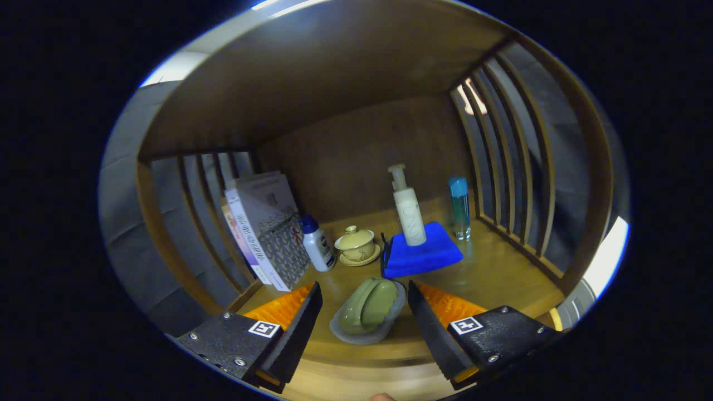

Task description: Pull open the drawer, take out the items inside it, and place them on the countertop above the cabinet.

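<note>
2 spread fingers point(365, 312) flanking soap dish point(367, 312), its base half-hidden.

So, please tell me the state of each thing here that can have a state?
gripper: open, fingers either side of the soap dish
soap dish: on countertop, soap in it
pump bottle: upright on blue cloth
blue cloth: folded
lidded cup: lid on, on saucer
blue-capped bottle: capped, upright

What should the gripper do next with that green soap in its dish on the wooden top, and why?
Probably draw the gripper straight back. Its fingers stand open on either side of the soap dish, apparently not touching it, and the dish rests flat on the countertop before the blue cloth, so the placing looks finished.
</note>
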`<action>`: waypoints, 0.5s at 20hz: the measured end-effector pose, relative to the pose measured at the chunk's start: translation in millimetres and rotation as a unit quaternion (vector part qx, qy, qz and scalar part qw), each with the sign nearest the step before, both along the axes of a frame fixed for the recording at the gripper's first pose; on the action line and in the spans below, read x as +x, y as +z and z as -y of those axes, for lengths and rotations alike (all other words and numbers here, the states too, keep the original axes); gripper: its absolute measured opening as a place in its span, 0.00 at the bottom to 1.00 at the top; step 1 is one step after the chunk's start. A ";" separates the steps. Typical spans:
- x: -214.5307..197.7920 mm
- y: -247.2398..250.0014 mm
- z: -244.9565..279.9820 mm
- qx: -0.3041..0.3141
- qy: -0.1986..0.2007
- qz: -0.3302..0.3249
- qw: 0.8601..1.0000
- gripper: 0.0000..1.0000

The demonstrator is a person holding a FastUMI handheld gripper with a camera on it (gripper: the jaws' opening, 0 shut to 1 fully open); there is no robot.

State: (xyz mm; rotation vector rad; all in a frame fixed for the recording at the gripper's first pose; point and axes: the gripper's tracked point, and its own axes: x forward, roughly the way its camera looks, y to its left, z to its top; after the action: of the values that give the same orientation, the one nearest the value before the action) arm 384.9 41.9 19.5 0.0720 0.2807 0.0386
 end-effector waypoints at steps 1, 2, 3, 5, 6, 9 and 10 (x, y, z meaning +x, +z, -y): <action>-13.7 3.2 -1.5 -0.011 0.003 0.011 1.000 0.95; -27.6 6.4 -4.4 -0.018 0.007 0.021 1.000 0.95; -40.4 8.9 -10.4 -0.022 0.013 0.032 0.999 0.95; -67.3 8.4 -20.7 -0.025 0.026 0.043 0.998 0.95; -80.2 7.1 -26.9 -0.026 0.035 0.045 0.998 0.95; -114.1 -2.5 -34.4 -0.042 0.043 0.054 0.997 0.95; -123.6 -5.7 -37.1 -0.044 0.043 0.059 0.996 0.95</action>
State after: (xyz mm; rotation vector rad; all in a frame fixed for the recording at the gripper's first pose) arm 261.2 79.1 13.8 -0.0299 0.1674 0.1164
